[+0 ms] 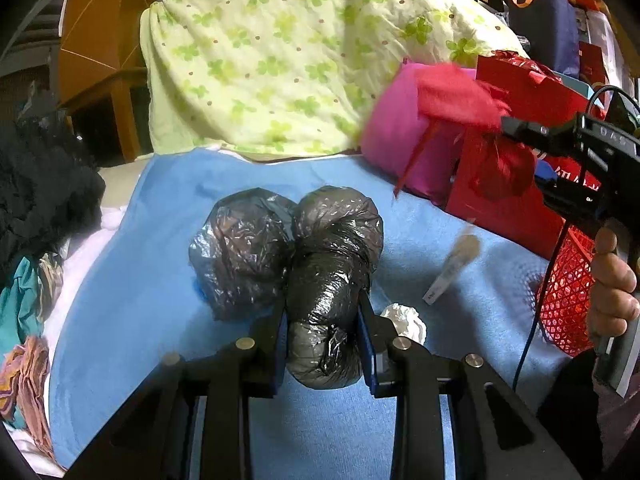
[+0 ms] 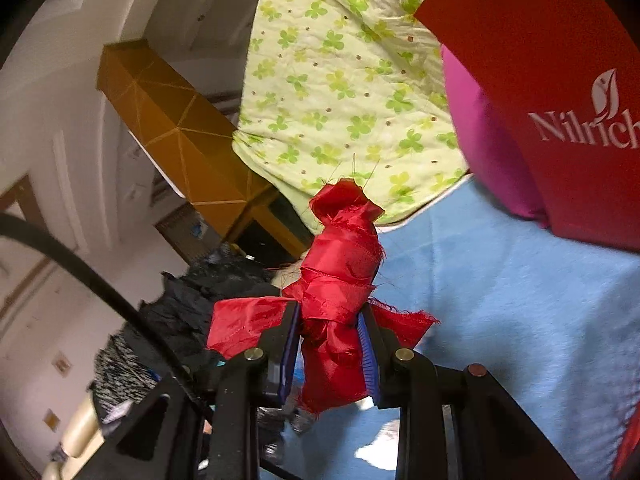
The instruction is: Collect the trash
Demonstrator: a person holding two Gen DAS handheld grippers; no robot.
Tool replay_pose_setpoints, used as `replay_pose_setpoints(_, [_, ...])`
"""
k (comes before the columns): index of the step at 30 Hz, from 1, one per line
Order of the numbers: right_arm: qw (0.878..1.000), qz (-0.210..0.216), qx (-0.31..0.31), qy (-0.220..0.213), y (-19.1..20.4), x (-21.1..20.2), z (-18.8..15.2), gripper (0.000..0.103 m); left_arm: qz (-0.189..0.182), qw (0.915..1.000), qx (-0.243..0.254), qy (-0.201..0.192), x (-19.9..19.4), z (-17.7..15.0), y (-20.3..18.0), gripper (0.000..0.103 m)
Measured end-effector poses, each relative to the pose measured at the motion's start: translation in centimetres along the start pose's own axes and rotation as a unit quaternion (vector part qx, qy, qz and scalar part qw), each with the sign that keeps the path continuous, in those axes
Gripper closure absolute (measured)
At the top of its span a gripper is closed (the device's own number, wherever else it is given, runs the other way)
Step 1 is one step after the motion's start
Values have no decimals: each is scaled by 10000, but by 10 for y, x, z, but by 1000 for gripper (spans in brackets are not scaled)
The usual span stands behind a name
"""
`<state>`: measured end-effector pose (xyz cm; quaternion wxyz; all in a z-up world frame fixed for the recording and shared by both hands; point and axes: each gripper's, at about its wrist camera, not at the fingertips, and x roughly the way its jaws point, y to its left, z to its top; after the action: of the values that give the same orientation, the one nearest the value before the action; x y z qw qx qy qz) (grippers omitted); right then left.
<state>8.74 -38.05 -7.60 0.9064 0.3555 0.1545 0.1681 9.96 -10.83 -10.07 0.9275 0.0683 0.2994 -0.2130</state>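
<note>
Trash is in both grippers right now. Left gripper (image 1: 326, 320) is clamped tight around the neck of a black bag (image 1: 332, 264), fingers narrowed to the width of the bunched plastic, and the bag's two bulging lobes rest on the blue blanket (image 1: 160, 288). My read: gripping at the gathered waist gives a firm hold on slippery film and lets the full ends hang free when lifted.

Right gripper (image 2: 330, 320) is pinched on a wad of red fabric (image 2: 340, 272), scraps spilling out either side of the fingers, carried in the air above the blanket. From the left view it hovers in front of the red gift bag (image 1: 516, 152) and the pink cushion (image 1: 400, 128), blurred, so it looks to be mid-swing. Whether it is heading for the red mesh basket (image 1: 568, 304) at the blanket's right edge, I cannot tell.

Loose pieces lie on the blanket: a crumpled white tissue (image 1: 404, 320) just right of the black bag, and a small paper tube (image 1: 452, 268) farther right, also blurred. Those look like the next pickups, judging by the task. Green clover quilt (image 1: 280, 52) is heaped behind the blanket.
</note>
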Motion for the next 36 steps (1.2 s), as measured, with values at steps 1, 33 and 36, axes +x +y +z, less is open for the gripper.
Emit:
replay_pose_setpoints(1, [9999, 159, 5, -52, 2, 0, 0, 72, 0, 10000, -4, -6, 0, 0, 0, 71])
replay_pose_setpoints(33, [9994, -156, -318, 3, 11, 19, 6, 71, 80, 9999, -92, 29, 4, -3, 3, 71])
replay_pose_setpoints(36, [9945, -594, 236, 834, -14, 42, 2, 55, 131, 9997, -178, 84, 8, -5, 8, 71])
